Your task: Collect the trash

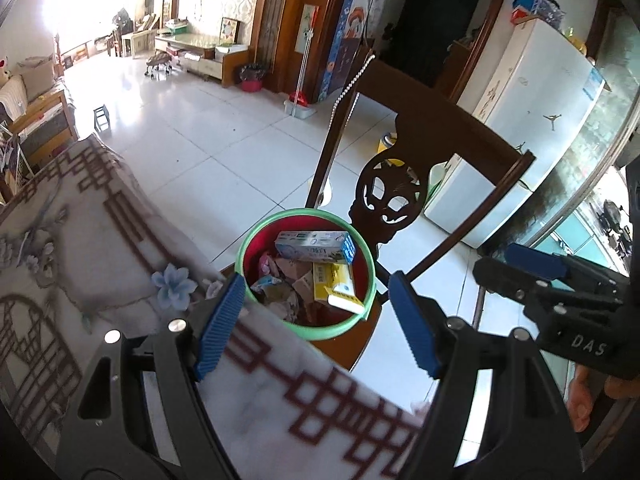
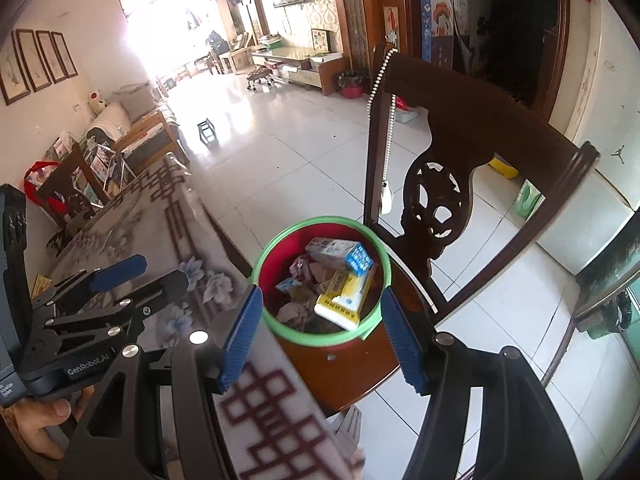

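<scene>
On chair seat (image 2: 352, 376): trash bin (image 1: 256, 240) full | table edge (image 1: 320, 392) beneath | both claws (image 1: 316, 324) (image 2: 320, 332) open, empty

The bin (image 1: 362, 322) is red inside and out with a pale green rim. In it lie a white and blue box (image 1: 316, 246) with a darker blue end, a yellow box (image 1: 334, 282) with white panels, and crumpled pink, tan and pale blue scraps (image 1: 280, 280). The table (image 1: 100, 248) wears a whitish cloth with a brown lattice pattern and pale blue flowers. The chair (image 1: 436, 128) behind the bin is dark reddish brown with a carved openwork back. Both claws, left (image 1: 316, 320) and right (image 2: 320, 336), are black with ribbed blue pads. The floor (image 1: 224, 136) is glossy white tile.
</scene>
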`<state>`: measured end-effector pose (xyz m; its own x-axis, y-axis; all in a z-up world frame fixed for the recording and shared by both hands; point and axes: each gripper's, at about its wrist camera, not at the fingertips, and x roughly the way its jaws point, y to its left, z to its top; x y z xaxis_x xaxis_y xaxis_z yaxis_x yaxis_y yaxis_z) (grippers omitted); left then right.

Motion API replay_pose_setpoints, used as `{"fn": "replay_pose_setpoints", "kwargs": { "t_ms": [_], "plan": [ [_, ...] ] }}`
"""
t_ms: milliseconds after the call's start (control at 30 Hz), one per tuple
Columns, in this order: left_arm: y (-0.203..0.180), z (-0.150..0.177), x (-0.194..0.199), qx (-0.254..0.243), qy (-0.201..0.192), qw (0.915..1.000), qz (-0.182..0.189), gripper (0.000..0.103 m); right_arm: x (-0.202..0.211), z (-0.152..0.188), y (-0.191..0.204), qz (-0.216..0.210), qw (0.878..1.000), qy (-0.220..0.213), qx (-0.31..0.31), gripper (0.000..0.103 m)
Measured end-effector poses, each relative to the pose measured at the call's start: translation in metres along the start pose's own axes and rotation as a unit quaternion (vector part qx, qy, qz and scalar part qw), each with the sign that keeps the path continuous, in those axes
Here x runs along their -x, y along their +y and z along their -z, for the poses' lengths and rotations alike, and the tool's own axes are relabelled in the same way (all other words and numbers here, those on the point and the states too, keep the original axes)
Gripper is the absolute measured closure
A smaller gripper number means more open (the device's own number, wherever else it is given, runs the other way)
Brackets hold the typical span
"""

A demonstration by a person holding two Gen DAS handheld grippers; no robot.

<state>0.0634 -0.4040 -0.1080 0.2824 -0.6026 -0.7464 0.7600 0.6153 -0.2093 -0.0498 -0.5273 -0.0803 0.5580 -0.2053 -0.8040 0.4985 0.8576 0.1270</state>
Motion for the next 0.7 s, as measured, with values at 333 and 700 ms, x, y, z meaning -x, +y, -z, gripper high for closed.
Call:
{"fn": "replay_pose_setpoints", "kwargs": {
  "t_ms": [333,700],
  "plan": [
    [0.043,0.045,0.091,0.017,-0.045,0.9987,-0.018,0.030,0.031,0.037,0.070,-0.017,0.999,-0.015,0.022,0.038],
    [0.072,0.075,0.214,0.012,-0.182,0.9802,-0.078,0.005,0.083,0.059,0.132,-0.039,0.992,-0.121,0.025,0.008]
  ]
}}
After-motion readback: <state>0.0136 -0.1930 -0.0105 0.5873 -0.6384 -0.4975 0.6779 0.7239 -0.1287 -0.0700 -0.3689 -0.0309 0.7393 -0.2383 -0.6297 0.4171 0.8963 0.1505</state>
